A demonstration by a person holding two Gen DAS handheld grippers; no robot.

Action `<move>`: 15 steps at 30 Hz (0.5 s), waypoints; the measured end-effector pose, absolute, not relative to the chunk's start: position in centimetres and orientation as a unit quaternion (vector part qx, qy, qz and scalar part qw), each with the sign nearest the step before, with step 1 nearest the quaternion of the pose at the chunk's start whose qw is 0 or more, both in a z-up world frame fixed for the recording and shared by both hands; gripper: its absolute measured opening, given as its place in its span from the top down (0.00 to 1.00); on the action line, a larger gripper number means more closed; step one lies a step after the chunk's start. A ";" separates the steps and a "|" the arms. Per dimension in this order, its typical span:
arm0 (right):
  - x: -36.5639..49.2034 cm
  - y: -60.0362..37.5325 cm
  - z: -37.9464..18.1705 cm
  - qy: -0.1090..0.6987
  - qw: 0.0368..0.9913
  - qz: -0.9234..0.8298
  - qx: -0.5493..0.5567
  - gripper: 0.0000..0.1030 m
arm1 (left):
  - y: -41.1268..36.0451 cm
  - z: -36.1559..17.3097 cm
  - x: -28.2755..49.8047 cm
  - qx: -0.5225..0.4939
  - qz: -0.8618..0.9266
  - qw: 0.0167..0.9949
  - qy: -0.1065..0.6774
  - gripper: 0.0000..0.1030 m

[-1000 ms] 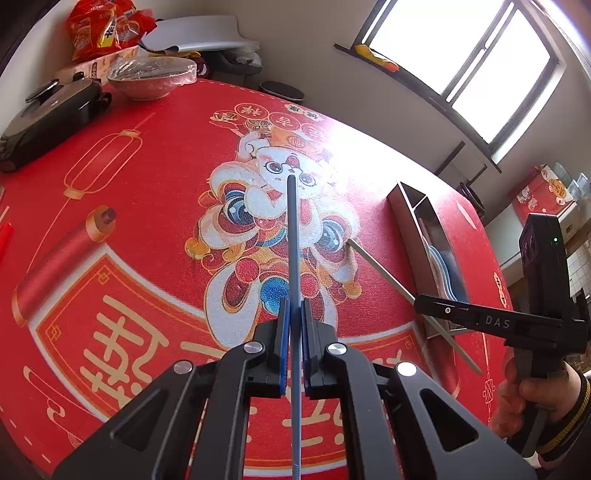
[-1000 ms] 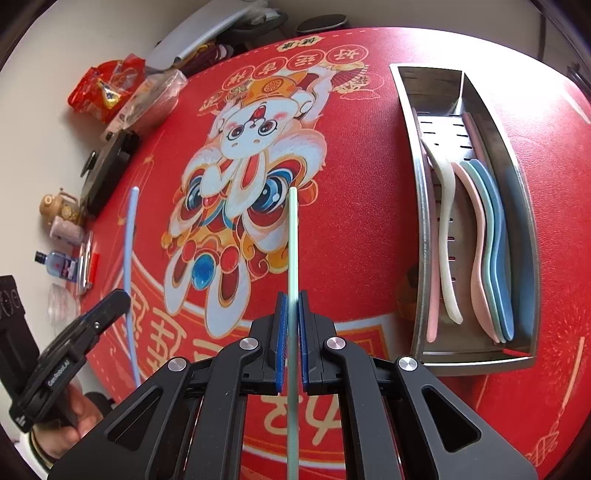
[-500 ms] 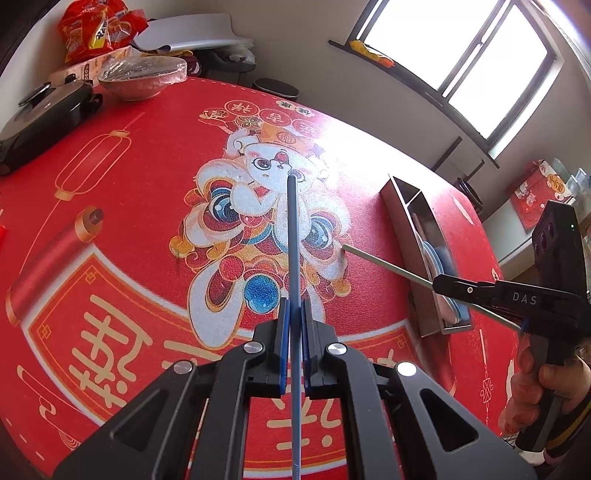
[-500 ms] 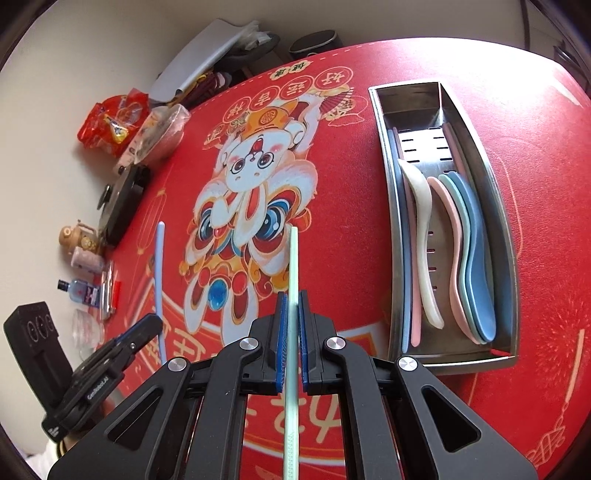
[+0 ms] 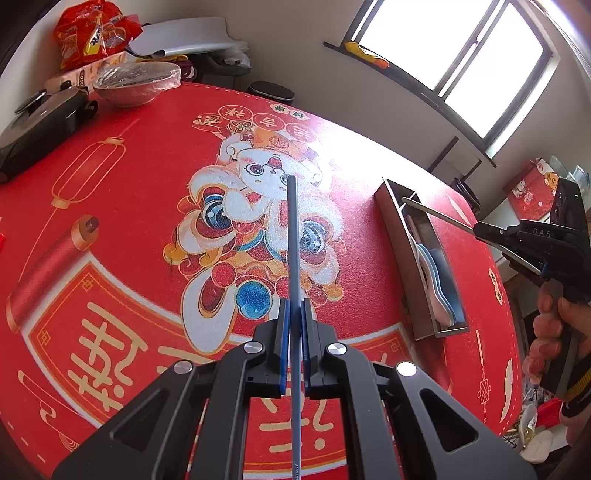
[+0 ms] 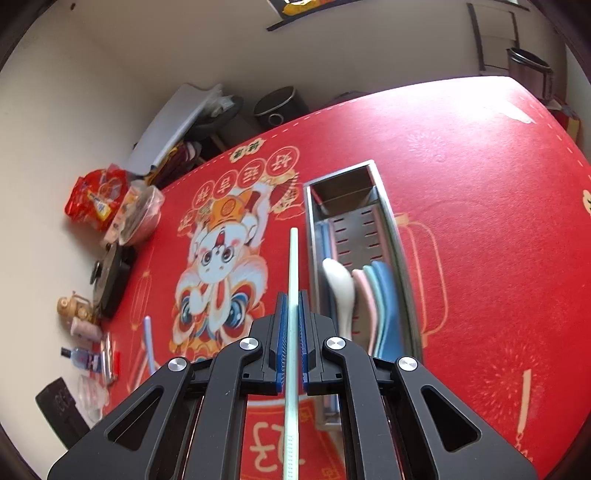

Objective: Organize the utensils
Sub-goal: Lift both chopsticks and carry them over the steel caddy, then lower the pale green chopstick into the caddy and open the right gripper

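A: Chopsticks first. Where are they?

B: One blue chopstick (image 5: 293, 236) is pinched between the pads of the left tool (image 5: 293, 347), sticking straight out ahead of it above the red counter (image 5: 122, 206). One pale green chopstick (image 6: 293, 280) is clamped the same way in the right tool (image 6: 292, 347).

A: So both tools are closed?

B: Yes, each narrowed tight onto its chopstick, nothing else between the pads.

A: And the tray?

B: The steel utensil tray (image 6: 380, 192) lies on the counter just right of the green chopstick's tip in the right wrist view. From the left wrist view that chopstick's tip hangs over the tray's far end.

A: What lies inside?

B: Spoons (image 6: 341, 288), white, pink, green and blue, lie side by side in the wide slotted compartment. A pink and a blue stick-like piece lie in the narrow strip along its left wall.

A: Anything around it?

B: A covered bowl (image 5: 136, 83), a dark lidded pan (image 5: 40, 122) and a red snack bag (image 5: 92, 33) at the counter's far edge. A hand (image 5: 554, 343) grips the right tool's handle.
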State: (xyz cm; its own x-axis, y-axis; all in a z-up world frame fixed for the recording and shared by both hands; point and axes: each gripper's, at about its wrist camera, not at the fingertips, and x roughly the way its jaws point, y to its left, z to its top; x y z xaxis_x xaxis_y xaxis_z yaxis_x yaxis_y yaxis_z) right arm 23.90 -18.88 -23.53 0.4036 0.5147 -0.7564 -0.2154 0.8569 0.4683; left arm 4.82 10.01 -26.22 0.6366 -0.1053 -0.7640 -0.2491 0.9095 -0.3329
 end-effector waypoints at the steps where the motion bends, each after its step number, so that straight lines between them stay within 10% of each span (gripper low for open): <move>1: 24.4 -19.3 -23.6 0.498 0.828 0.213 0.147 0.95 | 10.0 -26.1 4.9 -0.208 0.041 0.880 0.424 0.95; 15: 27.1 -19.5 -28.0 0.521 0.843 0.124 0.042 0.95 | 9.0 -25.6 6.1 -0.193 0.035 0.882 0.428 0.95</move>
